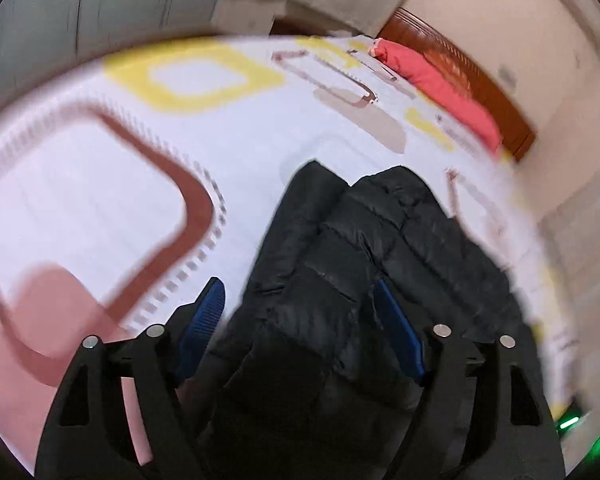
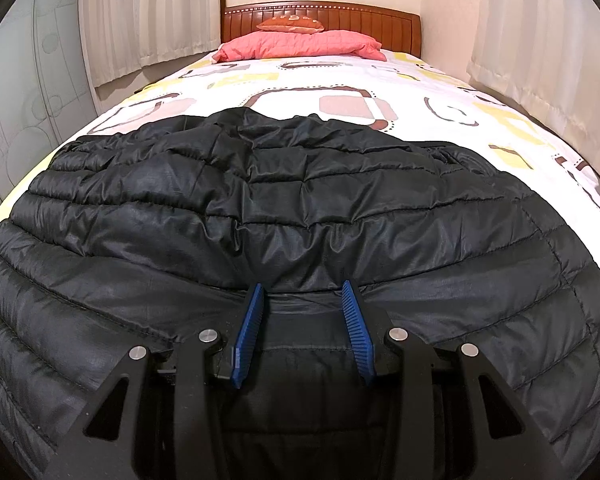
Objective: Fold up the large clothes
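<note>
A black quilted jacket (image 2: pixel 300 208) lies spread across the near end of the bed (image 2: pixel 440 92), on a white cover with brown and yellow shapes. The right hand-held gripper (image 2: pixel 304 292) has its blue pads (image 2: pixel 252 320) partly apart, pinching up a fold at the jacket's near edge. The left hand-held gripper (image 1: pixel 300 288) stands released, jaws wide, a bunched part of the jacket (image 1: pixel 340 260) between its pads without being pressed. A pink pillow (image 2: pixel 300 45) rests by the wooden headboard (image 2: pixel 364 16)

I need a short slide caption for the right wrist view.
Right gripper clamps a fold of the black quilted jacket spread across the patterned bed.
</note>
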### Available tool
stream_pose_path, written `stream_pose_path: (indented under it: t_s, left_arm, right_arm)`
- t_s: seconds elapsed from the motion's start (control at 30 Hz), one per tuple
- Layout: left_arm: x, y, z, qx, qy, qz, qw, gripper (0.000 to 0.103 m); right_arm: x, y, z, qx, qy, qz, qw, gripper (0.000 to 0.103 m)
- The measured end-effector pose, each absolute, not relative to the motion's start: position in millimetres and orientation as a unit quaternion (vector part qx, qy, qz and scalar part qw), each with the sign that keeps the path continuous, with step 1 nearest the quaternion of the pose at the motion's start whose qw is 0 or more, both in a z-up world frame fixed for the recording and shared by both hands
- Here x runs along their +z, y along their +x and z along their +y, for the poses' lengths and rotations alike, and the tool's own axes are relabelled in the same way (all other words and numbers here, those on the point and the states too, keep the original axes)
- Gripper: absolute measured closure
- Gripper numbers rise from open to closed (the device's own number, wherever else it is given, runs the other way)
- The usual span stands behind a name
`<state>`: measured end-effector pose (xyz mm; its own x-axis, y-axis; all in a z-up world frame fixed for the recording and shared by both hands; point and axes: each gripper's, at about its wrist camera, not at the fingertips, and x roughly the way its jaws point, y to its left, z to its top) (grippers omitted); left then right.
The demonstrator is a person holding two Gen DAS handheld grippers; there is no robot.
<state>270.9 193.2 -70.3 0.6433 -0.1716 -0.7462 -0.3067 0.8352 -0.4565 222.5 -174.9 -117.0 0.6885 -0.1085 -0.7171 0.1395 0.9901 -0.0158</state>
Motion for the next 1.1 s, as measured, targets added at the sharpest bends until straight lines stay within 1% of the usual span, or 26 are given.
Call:
stream_pose_path:
  t_s: [0.1,0.2,0.3,0.33,0.4,0.47,0.5,0.53,0.57,0.63,0.67,0.73,0.8,0.93,1.0,1.03,1.07,1.1]
  left_arm:
    - [-87,282,200,0.023,-0.322,0.435,0.840,0.021]
    - [-104,291,208,0.018,-0.362,0.445,0.819,0.014]
    - [-118,296,220,0.007,-0.420,0.436,0.796,0.008]
    - [-119,296,220,0.005,-0.422,0.435,0.796,0.006]
    - [-119,299,216,-0.007,-0.413,0.437,0.799,0.006]
    - [-122,303,204,-0.059,-0.431,0.442,0.784,0.007]
    - [-121,304,203,-0.064,-0.434,0.438,0.784,0.011]
    - [-122,305,202,-0.071,-0.440,0.437,0.781,0.019]
    - [-127,306,203,-0.075,-0.458,0.435,0.772,0.023]
    - [-137,304,211,-0.064,-0.495,0.427,0.754,0.037]
    - [-140,304,213,-0.062,-0.501,0.427,0.751,0.040]
    - [-134,306,205,-0.055,-0.466,0.430,0.771,0.052]
    - [-127,305,197,-0.051,-0.436,0.427,0.791,0.059]
    - [-124,305,196,-0.049,-0.434,0.418,0.797,0.066]
    - [-124,305,196,-0.049,-0.428,0.418,0.800,0.067]
    - [-126,300,198,-0.049,-0.427,0.417,0.801,0.067]
    - [-127,299,200,-0.050,-0.428,0.416,0.801,0.067]
    - [-128,301,200,-0.050,-0.430,0.417,0.800,0.067]
  right_arm:
    - [-117,222,-176,-0.066,0.022,0.389,0.919,0.061]
    - [-117,222,-175,-0.064,0.027,0.387,0.919,0.061]
    - [-117,222,-176,-0.064,0.027,0.387,0.919,0.061]
    - [-117,222,-177,-0.064,0.027,0.387,0.919,0.061]
    - [-117,222,-177,-0.063,0.028,0.387,0.920,0.061]
    - [-117,223,-177,-0.063,0.029,0.386,0.920,0.061]
    - [-117,223,-177,-0.062,0.030,0.386,0.920,0.061]
    - [-117,222,-177,-0.063,0.030,0.386,0.920,0.061]
    - [-117,223,-177,-0.063,0.030,0.386,0.920,0.061]
    - [-117,223,-177,-0.063,0.029,0.386,0.920,0.061]
    - [-117,222,-178,-0.063,0.029,0.386,0.920,0.061]
    - [-117,222,-179,-0.063,0.029,0.386,0.920,0.061]
    - [-117,223,-179,-0.062,0.031,0.386,0.920,0.061]
    - [-115,223,-180,-0.054,0.043,0.385,0.920,0.061]
    - [-112,222,-184,-0.043,0.064,0.385,0.920,0.061]
    - [-108,221,-188,-0.036,0.082,0.385,0.918,0.057]
    - [-105,219,-192,-0.034,0.092,0.383,0.918,0.050]
    - [-99,217,-198,-0.034,0.104,0.377,0.920,0.046]
